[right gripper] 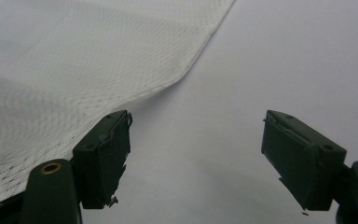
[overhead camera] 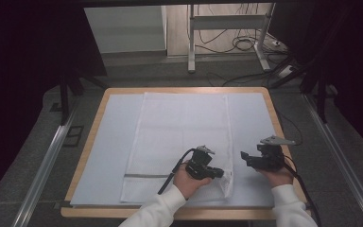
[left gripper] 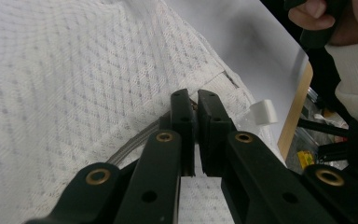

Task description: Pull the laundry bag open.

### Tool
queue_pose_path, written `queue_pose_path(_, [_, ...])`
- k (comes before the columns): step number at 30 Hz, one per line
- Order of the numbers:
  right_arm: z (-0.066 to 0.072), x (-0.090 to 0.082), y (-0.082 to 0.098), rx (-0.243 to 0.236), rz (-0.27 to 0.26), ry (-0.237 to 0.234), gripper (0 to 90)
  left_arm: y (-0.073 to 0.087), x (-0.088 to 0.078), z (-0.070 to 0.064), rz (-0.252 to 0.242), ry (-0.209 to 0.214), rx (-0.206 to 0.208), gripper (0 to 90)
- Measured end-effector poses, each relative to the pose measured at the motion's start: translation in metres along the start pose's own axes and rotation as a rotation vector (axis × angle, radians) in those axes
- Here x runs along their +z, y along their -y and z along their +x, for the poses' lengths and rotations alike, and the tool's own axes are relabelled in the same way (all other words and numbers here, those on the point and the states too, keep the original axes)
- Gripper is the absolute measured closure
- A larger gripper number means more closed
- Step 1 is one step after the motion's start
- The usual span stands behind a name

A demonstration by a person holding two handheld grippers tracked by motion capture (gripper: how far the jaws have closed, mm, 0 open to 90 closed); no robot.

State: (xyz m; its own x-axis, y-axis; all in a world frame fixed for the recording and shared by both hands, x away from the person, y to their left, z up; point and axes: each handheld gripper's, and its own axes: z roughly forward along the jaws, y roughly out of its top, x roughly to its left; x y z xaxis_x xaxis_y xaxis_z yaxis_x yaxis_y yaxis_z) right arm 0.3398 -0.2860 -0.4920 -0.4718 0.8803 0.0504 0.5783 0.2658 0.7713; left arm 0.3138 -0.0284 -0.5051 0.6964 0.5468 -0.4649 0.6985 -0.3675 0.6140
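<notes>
L gripper jaws pinched tight on near-right corner of white mesh laundry bag, lying mid-table on pale sheet; R gripper jaws wide, empty, over sheet right of bag; risk: thin mesh slips out if L lifts fast, or zip hem snags

Mesh bag covers mid-table; white sheet beside it bare.

white sleeves, black claws with brass screws.
</notes>
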Motion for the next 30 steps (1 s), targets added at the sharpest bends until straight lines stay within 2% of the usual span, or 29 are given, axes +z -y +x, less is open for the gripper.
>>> queue_pose_path(5, [-0.003,-0.003,-0.002,0.066,-0.007,-0.043,25.0,0.0,-0.005,0.0,-0.01,-0.001,0.004,86.3])
queue_pose_path(8, [-0.004,-0.005,-0.002,0.084,-0.013,-0.051,24.9,0.001,-0.008,0.0,-0.011,-0.001,0.009,86.3])
queue_pose_path(13, [-0.004,-0.005,-0.002,0.082,-0.005,-0.058,24.8,0.001,-0.012,0.001,-0.019,0.0,0.008,86.4])
queue_pose_path(17, [-0.002,-0.007,-0.002,0.074,-0.021,-0.069,25.1,0.001,-0.015,0.0,-0.028,-0.004,0.009,86.4])
queue_pose_path(24, [0.001,-0.01,-0.005,0.14,-0.004,-0.166,24.5,0.001,-0.019,0.001,-0.037,-0.004,0.011,86.3])
queue_pose_path(27, [0.003,-0.01,-0.006,0.162,0.006,-0.244,25.0,0.001,-0.018,0.0,-0.036,-0.006,0.011,86.3])
queue_pose_path(30, [0.007,-0.009,-0.006,0.16,0.015,-0.253,25.0,0.002,-0.016,0.0,-0.03,-0.005,0.014,86.4])
